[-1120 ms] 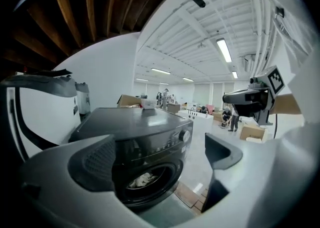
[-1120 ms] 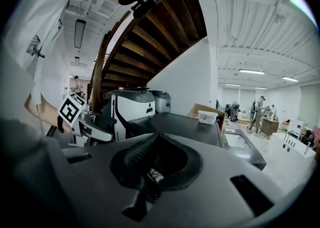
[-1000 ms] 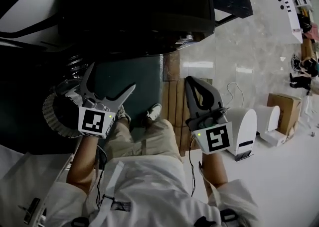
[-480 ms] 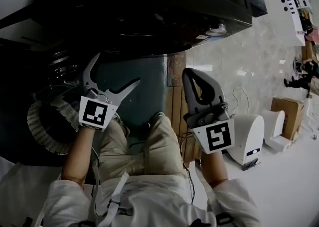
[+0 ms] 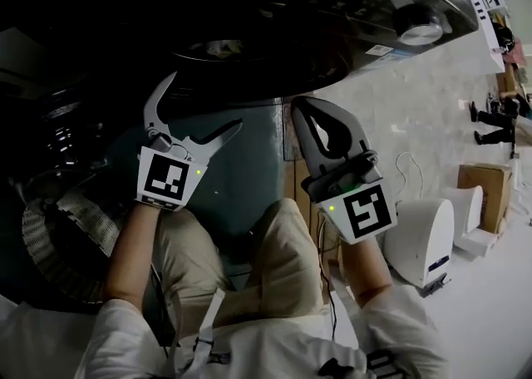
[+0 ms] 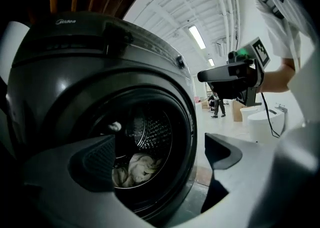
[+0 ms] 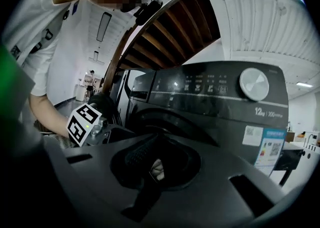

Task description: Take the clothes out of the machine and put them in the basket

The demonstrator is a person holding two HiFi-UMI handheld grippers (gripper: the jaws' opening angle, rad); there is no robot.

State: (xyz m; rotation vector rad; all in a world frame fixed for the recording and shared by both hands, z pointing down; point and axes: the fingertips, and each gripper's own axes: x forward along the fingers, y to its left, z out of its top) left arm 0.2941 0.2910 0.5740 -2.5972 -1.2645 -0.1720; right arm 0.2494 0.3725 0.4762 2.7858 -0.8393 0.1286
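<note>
A woven basket (image 5: 58,240) is seen low at the far left, on the floor beside the person's leg (image 5: 187,257). Its inside is dark, and what lies in it cannot be made out.

Just to the right of it, the left gripper (image 5: 205,103) is held up in front of the washing machine (image 5: 316,28). Its jaws are spread wide apart, and nothing is between them.

The machine is big and dark grey. Its round door hole is open. Inside the drum (image 6: 150,129), the clothes (image 6: 134,168) are seen as a small, pale, crumpled heap at the bottom. They are well apart from both grippers. The back of the drum is dotted with little holes. A round white dial (image 5: 420,24) is set on the front panel, and a blue and white sticker (image 7: 272,149) is stuck below it.

A dark green mat (image 5: 241,182) is laid on the floor in front of the machine, with a strip of wood (image 5: 291,174) along its right edge.

Further right, the right gripper (image 5: 309,110) is held near the machine too. Its jaws are pressed together at the tips, and nothing is held in them.

Beyond it, the floor (image 5: 399,111) is pale and shiny. Two white rounded boxes (image 5: 424,240) are stood there, with a cardboard box (image 5: 475,182) near them. A person (image 6: 218,106) is seen far off.
</note>
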